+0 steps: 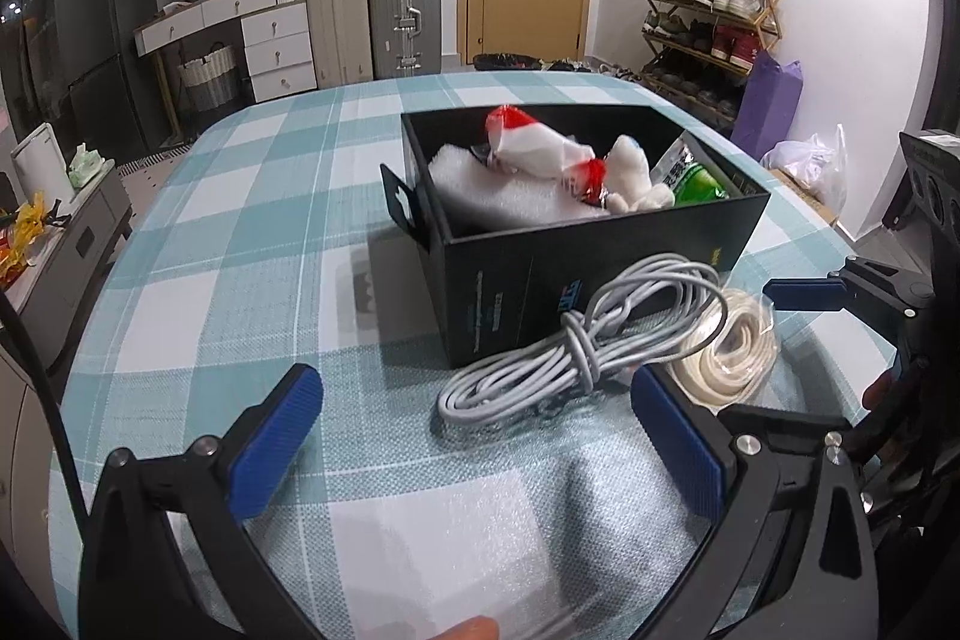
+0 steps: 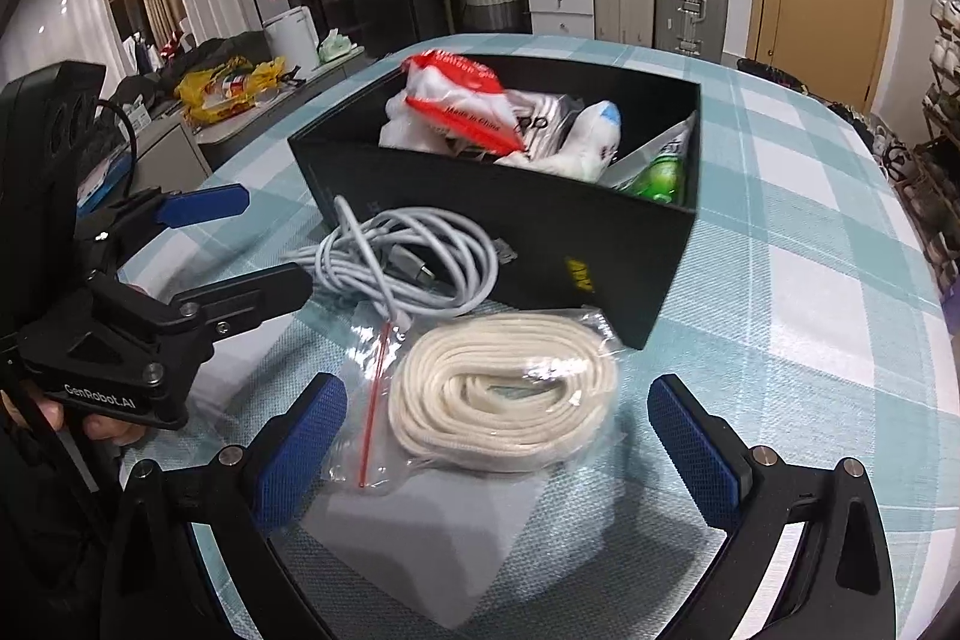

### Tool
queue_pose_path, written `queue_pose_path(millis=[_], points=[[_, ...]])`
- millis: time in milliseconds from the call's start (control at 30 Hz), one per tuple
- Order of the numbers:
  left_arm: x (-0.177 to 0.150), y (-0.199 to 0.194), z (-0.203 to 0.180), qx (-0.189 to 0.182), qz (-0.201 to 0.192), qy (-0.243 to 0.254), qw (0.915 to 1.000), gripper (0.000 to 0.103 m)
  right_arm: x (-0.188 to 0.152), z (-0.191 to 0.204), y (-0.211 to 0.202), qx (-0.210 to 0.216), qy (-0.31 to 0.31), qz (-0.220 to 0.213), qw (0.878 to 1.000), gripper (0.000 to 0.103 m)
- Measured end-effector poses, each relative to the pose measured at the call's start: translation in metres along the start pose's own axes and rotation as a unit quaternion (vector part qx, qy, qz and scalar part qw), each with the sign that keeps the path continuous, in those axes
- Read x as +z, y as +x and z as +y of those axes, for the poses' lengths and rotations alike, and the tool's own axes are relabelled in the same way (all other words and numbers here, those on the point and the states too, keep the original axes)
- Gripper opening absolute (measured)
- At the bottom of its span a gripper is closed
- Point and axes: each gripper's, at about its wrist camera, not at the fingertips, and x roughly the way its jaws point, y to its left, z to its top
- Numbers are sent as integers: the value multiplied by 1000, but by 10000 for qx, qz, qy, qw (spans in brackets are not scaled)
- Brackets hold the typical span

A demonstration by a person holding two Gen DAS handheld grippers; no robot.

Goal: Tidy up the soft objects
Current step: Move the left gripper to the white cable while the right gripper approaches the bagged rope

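A black box (image 1: 600, 268) (image 2: 630, 232) stands on the checked tablecloth and holds a white foam sheet (image 1: 480, 190), a red-and-white bag (image 1: 528, 142) (image 2: 456, 100), a white plush toy (image 1: 636, 172) (image 2: 594, 142) and a green packet (image 1: 696, 178) (image 2: 657, 175). A coiled grey cable (image 1: 576, 352) (image 2: 408, 256) lies in front of the box. A white rope coil in a clear zip bag (image 1: 732, 346) (image 2: 504, 394) lies beside it. My left gripper (image 1: 474, 406) is open just short of the cable. My right gripper (image 2: 498, 418) is open around the rope bag.
The round table (image 1: 240, 250) has a teal and white checked cloth. Each gripper shows in the other's view, the right one (image 1: 840, 316) and the left one (image 2: 234, 244). Suitcases, drawers, a shoe rack and a door stand behind the table.
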Motion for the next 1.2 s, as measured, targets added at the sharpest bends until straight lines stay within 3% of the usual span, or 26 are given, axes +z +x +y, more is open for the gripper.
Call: queue_pose_path(millis=[333,867,1100,1200], points=[[-1,0,0,71,25,16,10000,103,-3,10,10,8,-70,202,9998,102],[-1,6,-1,69,138,17,9999,103,-7,25,20,-367,-258,328,9985,102],[2,12,0,61,218,-122,9997,103,-7,24,19,-348,-277,327,9985,102],[3,11,6,-133,180,-380,9990,103,-8,23,19,-352,-277,323,9985,102]])
